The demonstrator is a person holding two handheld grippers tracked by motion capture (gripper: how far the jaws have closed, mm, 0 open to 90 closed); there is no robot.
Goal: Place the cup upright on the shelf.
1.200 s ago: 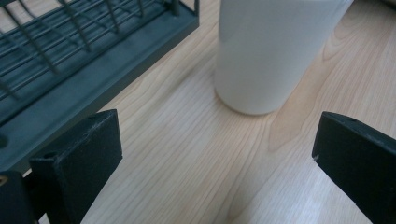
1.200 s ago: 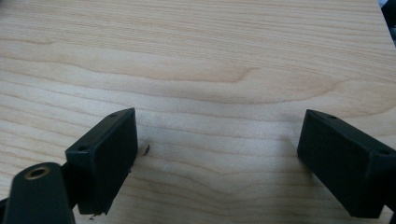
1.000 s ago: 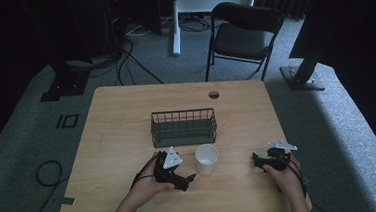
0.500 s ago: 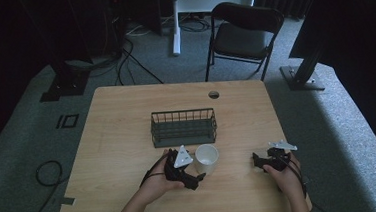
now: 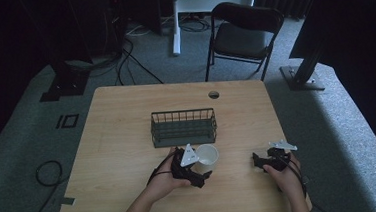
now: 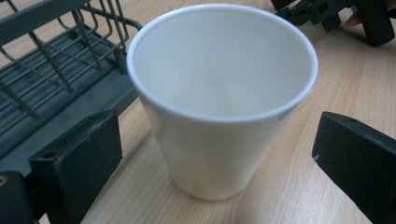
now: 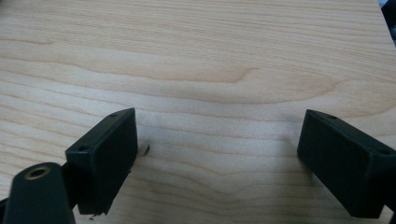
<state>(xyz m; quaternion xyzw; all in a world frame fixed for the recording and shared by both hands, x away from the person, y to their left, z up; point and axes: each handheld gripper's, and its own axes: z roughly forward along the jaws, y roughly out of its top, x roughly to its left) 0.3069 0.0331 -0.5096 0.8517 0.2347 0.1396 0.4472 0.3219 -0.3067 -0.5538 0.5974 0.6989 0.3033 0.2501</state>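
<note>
My left gripper (image 6: pixel 219 158) has its jaws spread wide either side of the white cup (image 6: pixel 219 93), not touching it, just beside the wire basket (image 6: pixel 51 84). My right gripper (image 7: pixel 217 158) sits released over bare table (image 7: pixel 210 56).

High view far above, facing forward and down on the whole counter (image 5: pixel 127 130), left gripper view low and close on the cup (image 6: pixel 219 98) it shares with the high view, right gripper view close on bare wood
</note>
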